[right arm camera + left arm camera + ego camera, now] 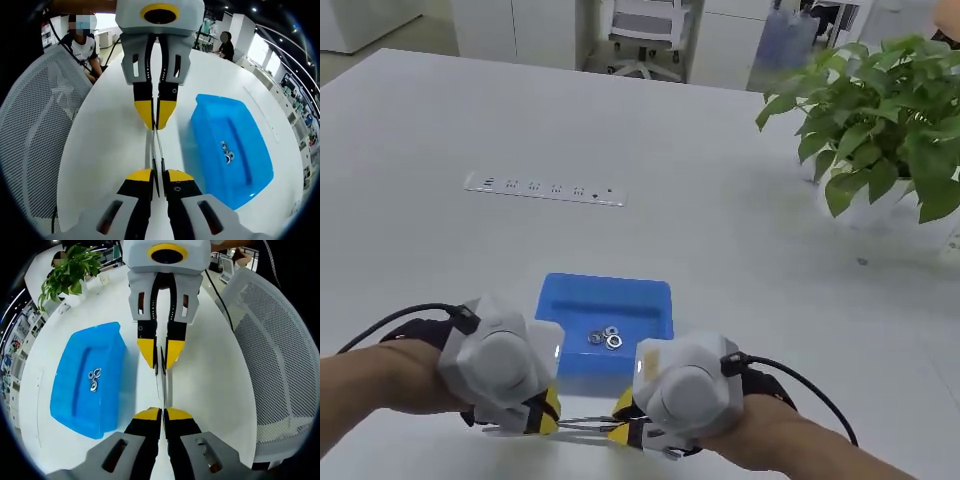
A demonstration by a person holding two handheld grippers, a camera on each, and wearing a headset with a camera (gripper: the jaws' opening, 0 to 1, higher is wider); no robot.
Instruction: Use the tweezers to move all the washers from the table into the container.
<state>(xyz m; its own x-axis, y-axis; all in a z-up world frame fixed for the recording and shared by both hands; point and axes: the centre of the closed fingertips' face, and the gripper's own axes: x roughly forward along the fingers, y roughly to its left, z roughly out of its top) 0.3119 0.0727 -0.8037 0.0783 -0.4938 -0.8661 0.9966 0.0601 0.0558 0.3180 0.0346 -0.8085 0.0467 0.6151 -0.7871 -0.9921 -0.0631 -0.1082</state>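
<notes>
Washers (606, 338): three, clustered and touching, lying inside the blue container (650, 300), right of its centre. In the head view the container sits low in the middle of the frame on the white table (720, 250), just above the two grippers.

Left gripper (548, 412) at lower left, right gripper (620, 420) at lower centre-right. Their yellow tips point at each other, close together along the bottom edge. Tweezers (582, 425) span the short gap between them, lying roughly level.

Left gripper view: own jaws rise from the bottom, pressed together on one end of the thin metal tweezers. The right gripper comes down from the top, its fingers pinching the other end. Container and washers sit in the left half.

Right gripper view: own fingers nearly closed, nipping the tweezers. The left gripper at the top is clamped on the far end. Container and washers sit at the right.

Power strip (542, 189) lies left of centre in the upper half of the head view, well apart from the container. Potted plant (880, 110) stands at upper right. A white mesh chair (270, 365) fills the right side of the left gripper view.
</notes>
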